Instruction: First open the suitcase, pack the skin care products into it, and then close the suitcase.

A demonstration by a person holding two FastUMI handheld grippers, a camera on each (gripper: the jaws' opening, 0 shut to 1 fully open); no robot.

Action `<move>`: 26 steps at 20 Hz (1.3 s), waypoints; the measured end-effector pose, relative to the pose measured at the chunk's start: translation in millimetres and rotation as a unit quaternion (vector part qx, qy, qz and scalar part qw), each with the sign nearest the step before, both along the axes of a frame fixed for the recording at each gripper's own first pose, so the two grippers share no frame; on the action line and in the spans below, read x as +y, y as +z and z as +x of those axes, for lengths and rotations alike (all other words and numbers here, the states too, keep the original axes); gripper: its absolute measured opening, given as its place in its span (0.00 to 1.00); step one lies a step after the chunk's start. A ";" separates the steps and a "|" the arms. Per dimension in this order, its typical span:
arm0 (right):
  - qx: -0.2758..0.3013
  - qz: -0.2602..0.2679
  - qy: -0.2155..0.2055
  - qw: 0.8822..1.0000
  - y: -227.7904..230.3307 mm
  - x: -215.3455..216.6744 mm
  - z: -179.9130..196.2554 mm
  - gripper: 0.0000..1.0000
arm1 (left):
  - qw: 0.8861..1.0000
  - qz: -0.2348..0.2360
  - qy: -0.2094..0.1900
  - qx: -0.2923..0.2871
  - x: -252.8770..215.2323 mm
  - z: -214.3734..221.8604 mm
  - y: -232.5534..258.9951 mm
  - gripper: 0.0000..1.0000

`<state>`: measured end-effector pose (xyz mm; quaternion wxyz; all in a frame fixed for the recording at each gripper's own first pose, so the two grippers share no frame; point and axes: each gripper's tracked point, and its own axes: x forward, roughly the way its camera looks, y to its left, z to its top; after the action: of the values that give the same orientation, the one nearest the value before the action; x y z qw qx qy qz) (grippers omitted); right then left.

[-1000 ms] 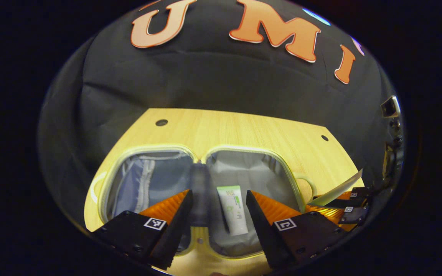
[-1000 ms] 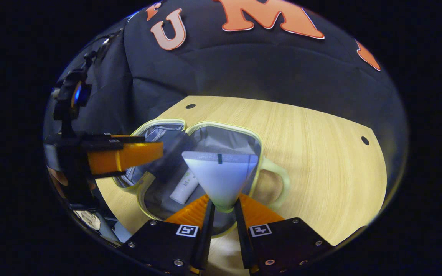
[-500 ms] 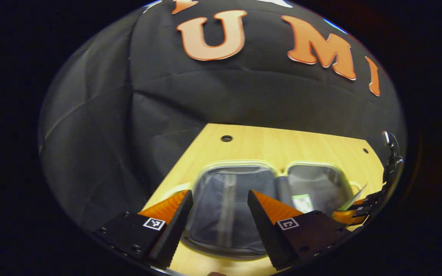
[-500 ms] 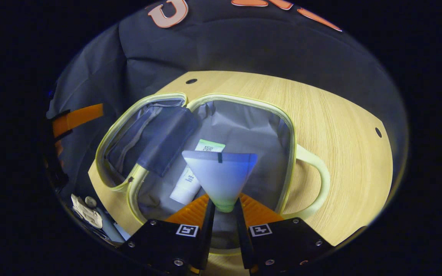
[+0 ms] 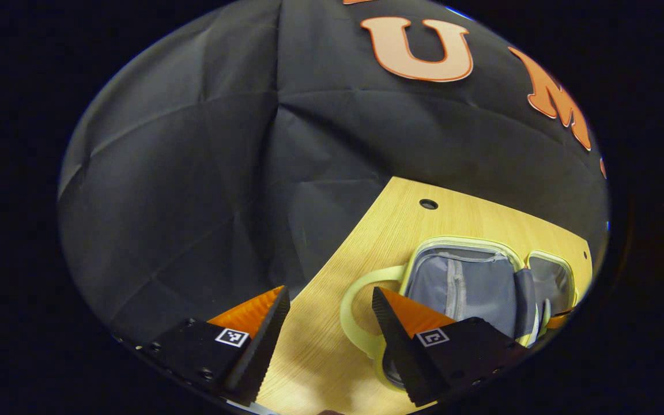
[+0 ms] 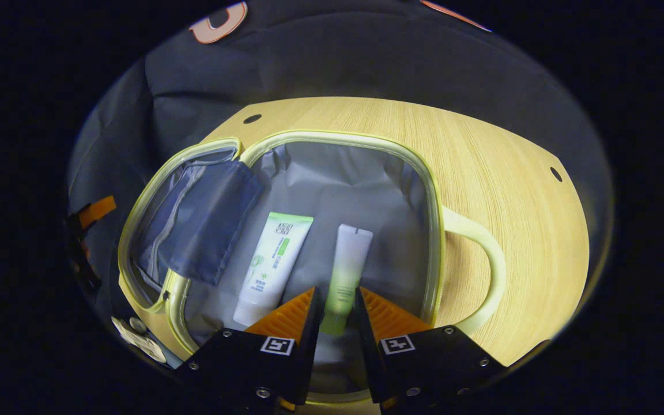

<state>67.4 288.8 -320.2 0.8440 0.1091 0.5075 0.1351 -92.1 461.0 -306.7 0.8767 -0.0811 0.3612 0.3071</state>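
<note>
In the right gripper view, the right gripper (image 6: 335, 314) is seen closed around a pale green tube (image 6: 346, 271) lying in the open suitcase (image 6: 433, 202) beside a white tube (image 6: 271, 262) at nine o'clock; its printing is illegible. The left gripper (image 5: 329, 323) is held open above the table (image 5: 314, 357).

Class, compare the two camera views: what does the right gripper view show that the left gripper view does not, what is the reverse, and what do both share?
Right gripper view: two tubes lying side by side in the suitcase's right half, a white tube with green print and a pale green tube whose cap end sits between the right gripper's fingers; also the right handle.

Left gripper view: the left gripper, open and empty over the table, and the left handle.

Both: the open suitcase and the wooden table.
</note>
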 end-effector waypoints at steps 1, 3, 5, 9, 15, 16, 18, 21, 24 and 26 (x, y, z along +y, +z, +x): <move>-0.008 0.001 -0.006 1.000 3.8 -2.2 2.4 0.40 | 1.000 -0.011 0.003 0.001 2.8 -1.6 -6.3 0.89; -0.024 0.006 -0.014 1.000 13.7 -6.6 5.7 0.49 | 1.000 -0.026 0.007 -0.001 7.2 -2.9 -15.5 0.89; -0.047 0.001 -0.026 0.999 24.5 -17.0 10.8 0.61 | 0.998 -0.058 0.006 -0.005 6.0 -1.2 -26.4 0.89; -0.088 0.004 -0.052 0.995 54.6 -37.9 13.4 0.76 | 0.990 -0.142 0.003 -0.006 -4.9 7.4 -57.6 0.89; -0.136 -0.033 -0.061 0.988 72.1 -75.9 4.9 0.77 | 0.977 -0.210 0.032 0.009 -12.6 12.5 -96.0 0.61; -0.138 -0.041 -0.058 0.988 71.8 -79.1 1.0 0.78 | 0.976 -0.214 0.038 0.001 -15.0 17.7 -97.5 0.44; -0.147 -0.046 -0.055 0.986 76.2 -83.0 -2.6 0.78 | 0.979 -0.198 0.037 -0.004 -14.0 23.3 -92.0 0.21; -0.165 -0.054 -0.059 0.983 83.5 -94.1 -3.7 0.79 | 0.988 -0.152 0.010 -0.019 -9.5 34.4 -69.8 0.19; -0.181 -0.059 -0.066 0.979 91.6 -106.6 -3.1 0.80 | 0.994 -0.101 -0.031 -0.028 -15.0 34.8 -33.5 0.10; -0.196 -0.062 -0.072 0.976 102.4 -116.2 -2.2 0.80 | 0.996 -0.059 -0.058 -0.046 -14.2 39.6 -3.5 0.10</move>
<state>65.2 172.6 -217.9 0.9397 0.0641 0.3304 0.0612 -52.5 446.9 -310.3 0.9022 -0.1256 0.3425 0.2301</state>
